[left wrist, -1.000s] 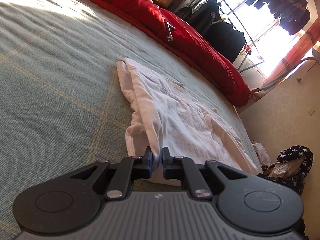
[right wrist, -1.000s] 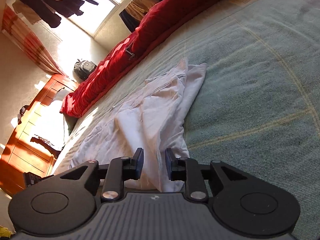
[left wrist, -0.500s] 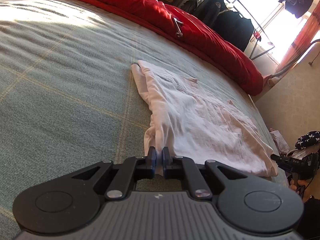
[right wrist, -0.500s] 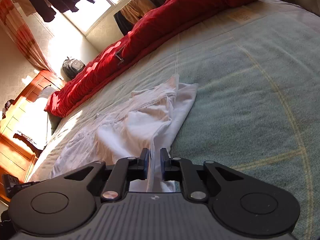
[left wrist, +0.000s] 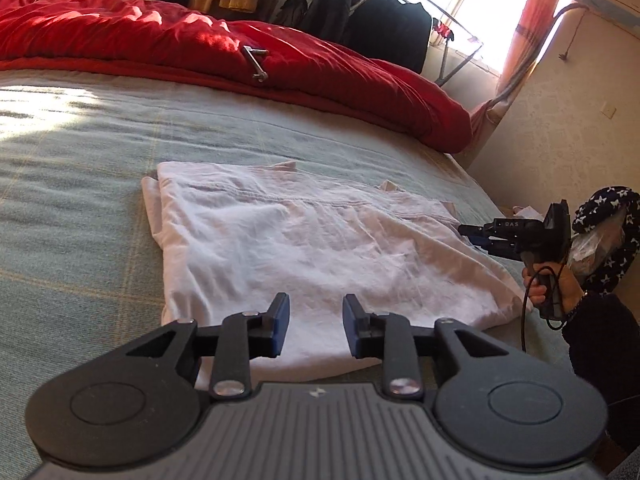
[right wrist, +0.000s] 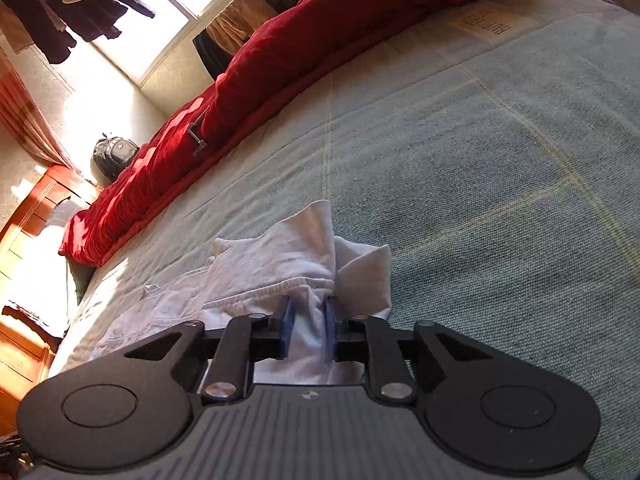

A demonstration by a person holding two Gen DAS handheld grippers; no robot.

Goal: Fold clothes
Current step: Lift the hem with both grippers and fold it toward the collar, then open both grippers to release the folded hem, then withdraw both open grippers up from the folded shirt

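Left hand-held gripper (left wrist: 312, 326) is opening, empty, over the white shirt (left wrist: 304, 240); right hand-held gripper (right wrist: 307, 326) is pinching its bunched edge. Next: carrying that fold across.

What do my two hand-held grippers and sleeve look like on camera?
Both hand-held grippers, left and right, are black with blue pads, silver pivot screws and a ribbed grey body. The right one carries white lettering and a black cable. The sleeve is dark.
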